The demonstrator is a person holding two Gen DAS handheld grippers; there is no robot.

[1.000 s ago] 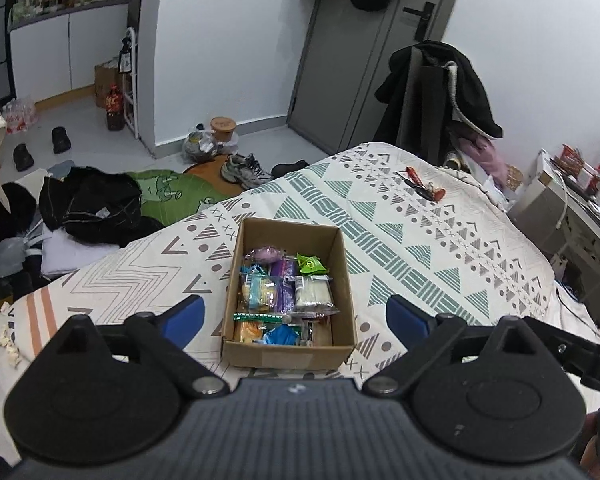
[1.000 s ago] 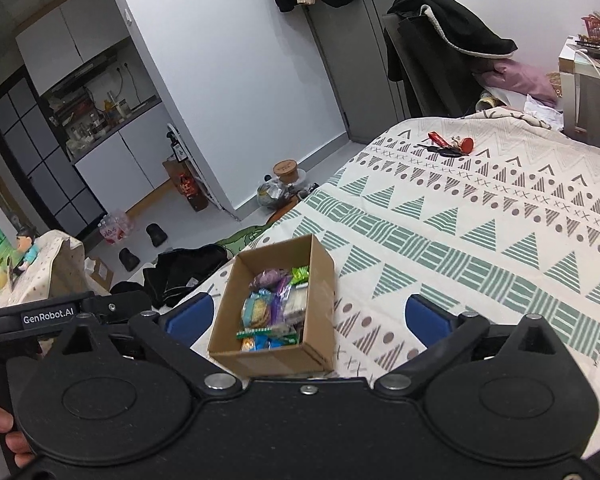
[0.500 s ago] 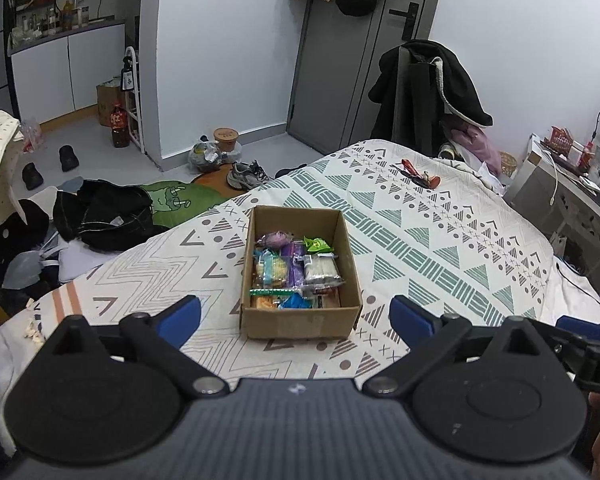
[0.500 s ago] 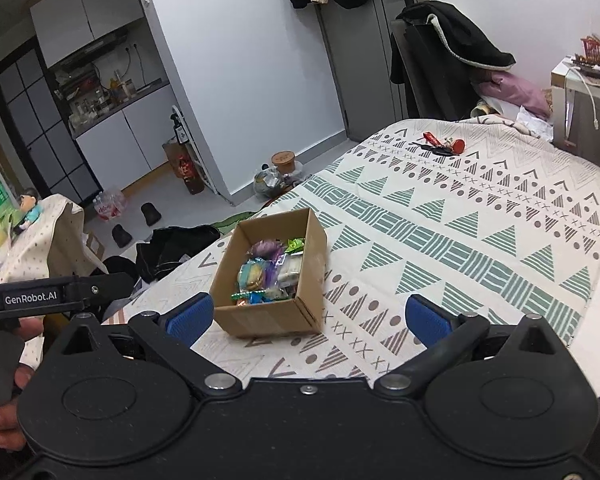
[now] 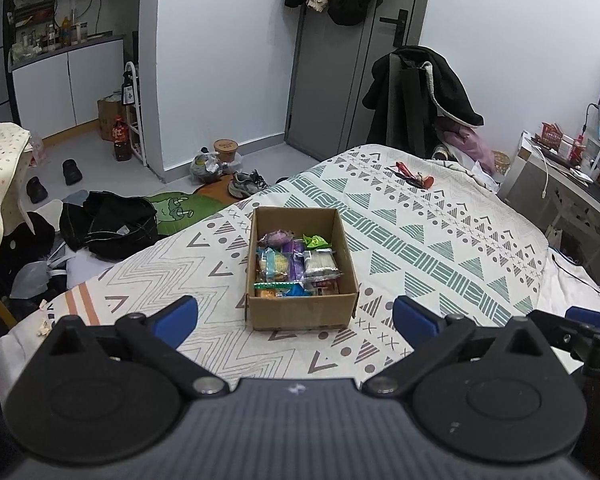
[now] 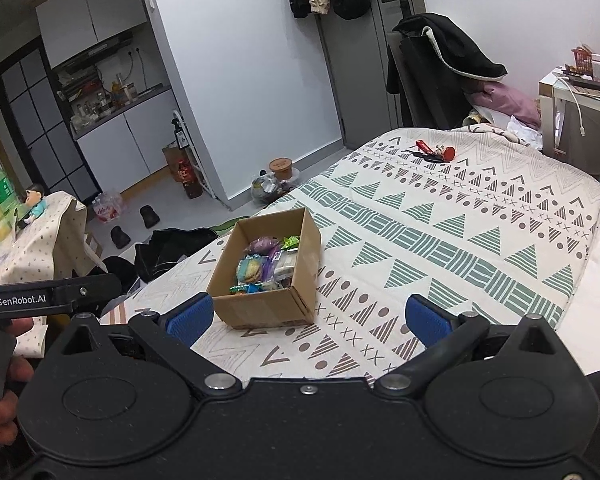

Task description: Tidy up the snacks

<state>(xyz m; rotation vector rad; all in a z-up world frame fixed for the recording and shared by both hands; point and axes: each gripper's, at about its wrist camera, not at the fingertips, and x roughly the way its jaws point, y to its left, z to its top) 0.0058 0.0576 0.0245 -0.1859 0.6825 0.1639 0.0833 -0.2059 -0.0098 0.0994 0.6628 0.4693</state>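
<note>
An open cardboard box (image 5: 300, 314) sits on the patterned bed cover (image 5: 440, 248), filled with several wrapped snacks (image 5: 296, 264). My left gripper (image 5: 296, 318) hovers just in front of the box, short of its near wall. Its jaws are opening wide and nothing is between the blue pads (image 5: 176, 316). In the right wrist view the same box (image 6: 260, 314) lies ahead and to the left, snacks (image 6: 264, 266) showing inside. My right gripper (image 6: 308, 320) is open and empty, apart from the box.
Red keys (image 5: 414, 176) lie at the far end of the bed. A chair draped with a black coat (image 5: 420, 100) stands behind it, and a desk (image 5: 560, 168) is to the right. Dark clothes (image 5: 108, 224) and shoes litter the floor on the left.
Both grippers have drawn back from the box, which now sits farther ahead in each view. The left jaws stand a little wider. The box and snacks have not moved.
</note>
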